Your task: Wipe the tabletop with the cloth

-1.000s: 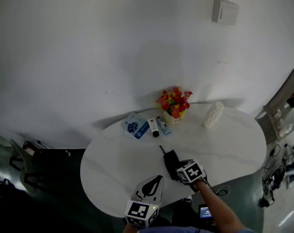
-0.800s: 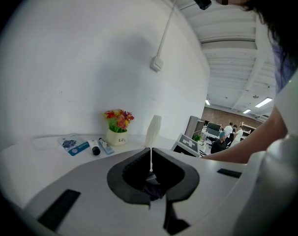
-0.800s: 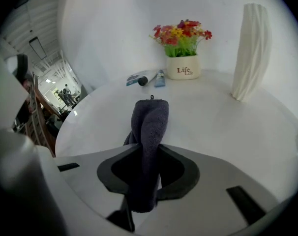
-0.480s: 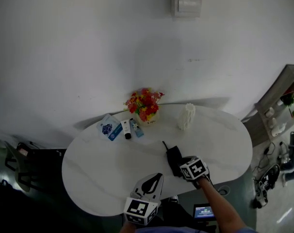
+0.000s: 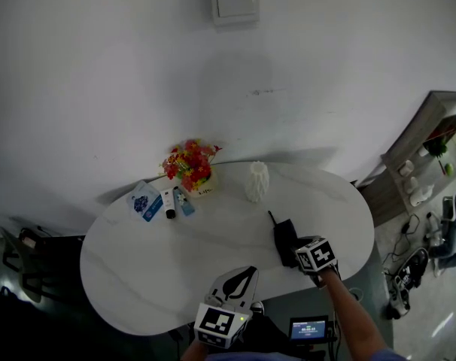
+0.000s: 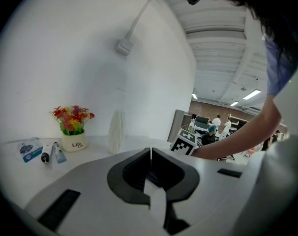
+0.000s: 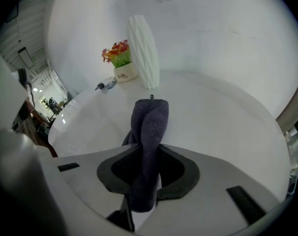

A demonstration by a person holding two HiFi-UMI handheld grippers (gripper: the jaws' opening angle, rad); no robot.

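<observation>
Found the left gripper (image 6: 150, 154) nearest, at the table's front edge, clenched: black moulded jaws met tip to tip with nothing between. Noted its grey plastic shell and its cube of black-and-white square markers.

Found the right gripper (image 7: 148, 156) clamped on the cloth (image 7: 150, 124): dark grey, soft looped pile, bunched into a thick fold. Traced the fold from between the jaws forward onto the tabletop, right of centre and toward the front edge.

Recorded the table (image 5: 168, 269) as an oval white top, smooth and slightly glossy, with faint grey veining.

Located farther back a white ribbed vase (image 5: 257, 180), upright, tall and narrow. Located to its left a small white pot (image 6: 73, 142) of red, yellow and orange flowers, printed "Life", with smaller print below too small to read. Located beside the pot two small tubes (image 5: 169, 200) and a blue-and-white packet (image 5: 143, 201), lying flat; print unreadable.

Observed behind the table a plain white wall (image 5: 123, 74) with a white switch box (image 5: 235, 1) high up. Observed also a dark floor (image 5: 40, 322) and a shelf unit (image 5: 420, 149) at far right.
</observation>
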